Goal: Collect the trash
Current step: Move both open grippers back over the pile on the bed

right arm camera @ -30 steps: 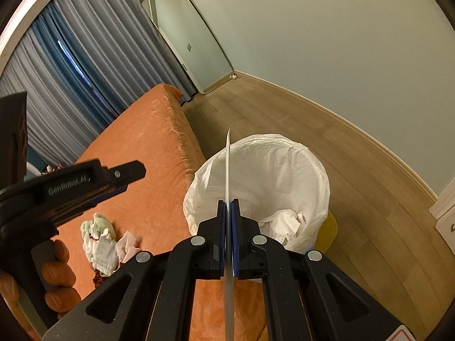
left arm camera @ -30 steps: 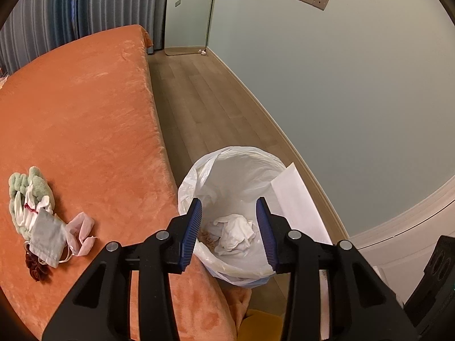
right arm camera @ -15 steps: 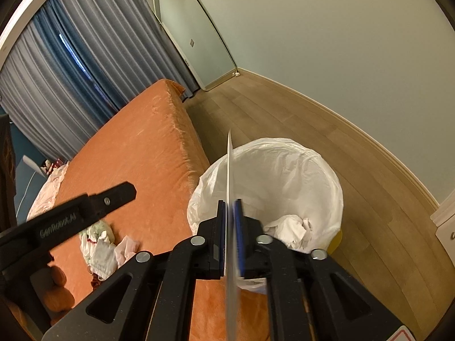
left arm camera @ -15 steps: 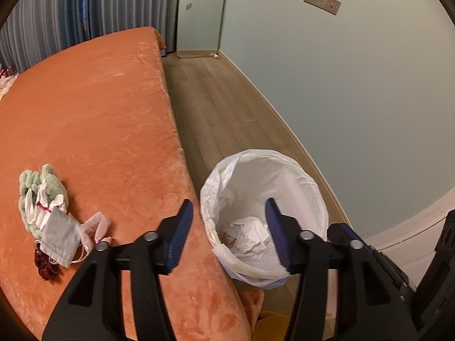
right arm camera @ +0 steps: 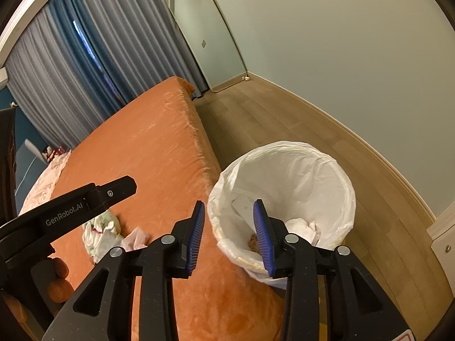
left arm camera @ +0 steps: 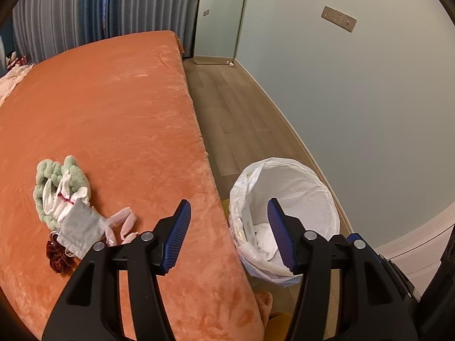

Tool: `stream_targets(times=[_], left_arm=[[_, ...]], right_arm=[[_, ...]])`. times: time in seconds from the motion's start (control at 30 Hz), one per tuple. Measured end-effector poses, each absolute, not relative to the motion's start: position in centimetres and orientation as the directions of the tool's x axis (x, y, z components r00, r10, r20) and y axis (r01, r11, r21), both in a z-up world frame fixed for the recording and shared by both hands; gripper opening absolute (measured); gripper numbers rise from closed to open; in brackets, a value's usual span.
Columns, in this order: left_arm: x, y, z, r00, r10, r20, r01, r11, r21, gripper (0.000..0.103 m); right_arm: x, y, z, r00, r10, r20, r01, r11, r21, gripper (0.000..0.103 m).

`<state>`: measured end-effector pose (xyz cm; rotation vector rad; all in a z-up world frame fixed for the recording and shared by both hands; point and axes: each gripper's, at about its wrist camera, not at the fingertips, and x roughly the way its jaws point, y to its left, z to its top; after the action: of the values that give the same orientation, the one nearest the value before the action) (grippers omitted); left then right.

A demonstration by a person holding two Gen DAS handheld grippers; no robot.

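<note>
Where the right gripper (right arm camera: 229,237) gapes, bin (right arm camera: 327,170) contents half-hidden.

You're in a home bedroom: an orange-blanketed bed (left arm camera: 108,119) fills the left of frame, grey-blue curtains (right arm camera: 85,65) and a leaning mirror (right arm camera: 207,37) sit at the top, above wood flooring (left arm camera: 236,113).

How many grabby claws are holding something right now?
0. The left gripper is open with nothing in it, over the edge of the orange bed. The right gripper is open too, by the rim of the trash bin.
</note>
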<state>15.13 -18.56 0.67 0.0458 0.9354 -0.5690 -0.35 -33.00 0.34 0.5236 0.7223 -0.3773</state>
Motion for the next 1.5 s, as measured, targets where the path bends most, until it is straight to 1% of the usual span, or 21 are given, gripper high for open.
stream_targets(times=[0.17,0.3,0.43,0.6,0.67,0.7,0.9,1.03,1.5], left_arm=[[15.4,-15.9,0.9,0.48,-0.429,-0.765,0.445,0.871,-0.209,0.053],[15.7,-13.4,0.9,0.496,-0.414,-0.763,0.407,0.887,-0.216,0.058],[16.0,-11.0,0.8,0.516,-0.392,-0.762,0.375,0.903,-0.211,0.058],[16.5,-7.8,0.8,0.531,-0.377,-0.759,0.327,0.918,-0.227,0.058],[16.6,-6.6,0.6,0.537,-0.37,-0.758,0.31,0.922,-0.231,0.058],[16.6,-6.0,0.5,0.538,-0.368,-0.759,0.302,0.924,-0.234,0.058],[16.9,-2.4,-0.4,0.54,-0.343,-0.768,0.25,0.937,-0.243,0.059],[17.2,0.1,-1.4,0.537,-0.317,-0.781,0.2,0.948,-0.247,0.065],[18.8,9.9,-8.0,0.466,-0.206,-0.86,-0.005,0.972,-0.236,0.065]], right_arm=[[0.2,-31.0,0.9,0.697,-0.135,-0.705,0.469,0.829,0.305,0.043],[0.8,-29.1,1.0,0.696,-0.117,-0.708,0.443,0.846,0.296,0.044],[1.3,-27.3,1.0,0.697,-0.1,-0.71,0.419,0.861,0.29,0.047],[2.4,-25.0,1.3,0.694,-0.079,-0.715,0.38,0.884,0.272,0.049],[2.8,-23.9,1.5,0.694,-0.076,-0.716,0.366,0.894,0.259,0.054],[3.0,-23.5,1.5,0.694,-0.076,-0.716,0.361,0.897,0.255,0.054],[4.1,-21.1,1.2,0.687,-0.055,-0.725,0.327,0.914,0.24,0.055],[4.9,-19.0,0.9,0.679,-0.042,-0.733,0.302,0.926,0.226,0.055],[7.9,-13.9,-1.8,0.638,0.013,-0.77,0.233,0.95,0.21,0.056]])
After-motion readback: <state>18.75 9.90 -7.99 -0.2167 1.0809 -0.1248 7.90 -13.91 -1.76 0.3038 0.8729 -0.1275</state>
